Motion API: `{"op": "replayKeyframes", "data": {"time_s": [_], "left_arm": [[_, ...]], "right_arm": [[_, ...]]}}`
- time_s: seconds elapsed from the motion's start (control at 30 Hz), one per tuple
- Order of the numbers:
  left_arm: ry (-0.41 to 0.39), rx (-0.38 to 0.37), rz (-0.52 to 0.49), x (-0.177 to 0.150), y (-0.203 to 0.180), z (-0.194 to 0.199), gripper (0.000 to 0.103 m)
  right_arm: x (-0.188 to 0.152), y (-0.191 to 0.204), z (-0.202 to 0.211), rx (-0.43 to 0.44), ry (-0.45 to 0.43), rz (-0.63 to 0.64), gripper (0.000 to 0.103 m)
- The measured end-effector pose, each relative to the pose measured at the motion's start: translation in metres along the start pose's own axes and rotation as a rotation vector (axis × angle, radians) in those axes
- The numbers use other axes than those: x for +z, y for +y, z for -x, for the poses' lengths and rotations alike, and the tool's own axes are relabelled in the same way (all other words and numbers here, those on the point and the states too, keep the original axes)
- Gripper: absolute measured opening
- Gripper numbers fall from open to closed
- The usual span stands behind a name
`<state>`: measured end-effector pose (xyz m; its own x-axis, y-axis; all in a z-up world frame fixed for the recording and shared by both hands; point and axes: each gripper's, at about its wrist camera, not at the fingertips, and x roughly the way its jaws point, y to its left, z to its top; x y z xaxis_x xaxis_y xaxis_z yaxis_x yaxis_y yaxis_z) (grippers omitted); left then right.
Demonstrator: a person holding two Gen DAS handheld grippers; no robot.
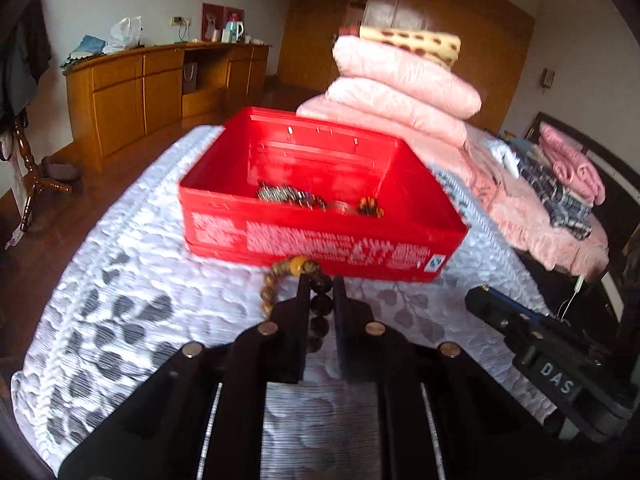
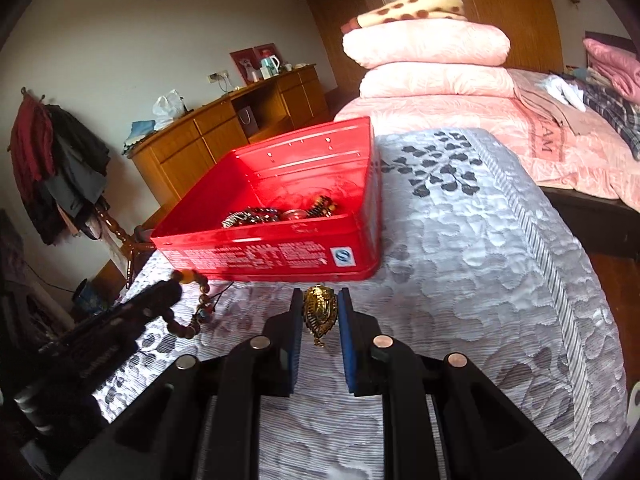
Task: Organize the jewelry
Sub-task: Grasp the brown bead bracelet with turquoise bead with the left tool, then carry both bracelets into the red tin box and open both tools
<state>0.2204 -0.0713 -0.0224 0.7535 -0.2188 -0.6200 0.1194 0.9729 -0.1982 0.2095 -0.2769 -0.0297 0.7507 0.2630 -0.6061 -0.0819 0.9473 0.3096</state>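
Note:
A red box (image 1: 320, 240) (image 2: 280, 256) stands on the grey quilted bed and holds several bracelets (image 1: 288, 194) (image 2: 252, 216). My left gripper (image 1: 322, 284) is shut on a brown bead bracelet (image 1: 320, 304) with an amber bead, just in front of the box's near wall; the bracelet hangs down from it in the right wrist view (image 2: 192, 312). My right gripper (image 2: 320, 300) is shut on a gold pendant (image 2: 319, 312), held just in front of the box's right corner. The right gripper shows at the right of the left wrist view (image 1: 480, 296).
Stacked pink quilts (image 1: 400, 92) (image 2: 432, 68) lie on the bed behind the box. A wooden sideboard (image 1: 160, 88) stands along the far wall. A coat stand with clothes (image 2: 60, 168) is at the left. The quilt's edge drops to a wooden floor (image 2: 616, 280) at the right.

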Motion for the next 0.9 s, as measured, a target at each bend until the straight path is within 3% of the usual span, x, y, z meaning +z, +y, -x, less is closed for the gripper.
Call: {"op": "replayKeyframes", "data": {"time_s": [0.4,0.6,0.77,0.9], "left_arm": [[-0.121,-0.042,0.049,0.024,0.032,0.047,0.01],[-0.217,-0.057,0.047,0.054,0.036,0.061,0.01],[-0.294,-0.062,0.031,0.09,0.029,0.053,0.01],[-0.308,-0.072,0.017,0.109,0.024,0.031,0.01]], "right_arm": [[0.027,0.031,0.012,-0.001,-0.062,0.061,0.017],[0.055,0.041,0.007,0.003,-0.101,0.096,0.017],[0.084,0.04,-0.01,-0.003,-0.12,0.096,0.017],[0.102,0.036,-0.037,0.007,-0.111,0.088,0.017]]}}
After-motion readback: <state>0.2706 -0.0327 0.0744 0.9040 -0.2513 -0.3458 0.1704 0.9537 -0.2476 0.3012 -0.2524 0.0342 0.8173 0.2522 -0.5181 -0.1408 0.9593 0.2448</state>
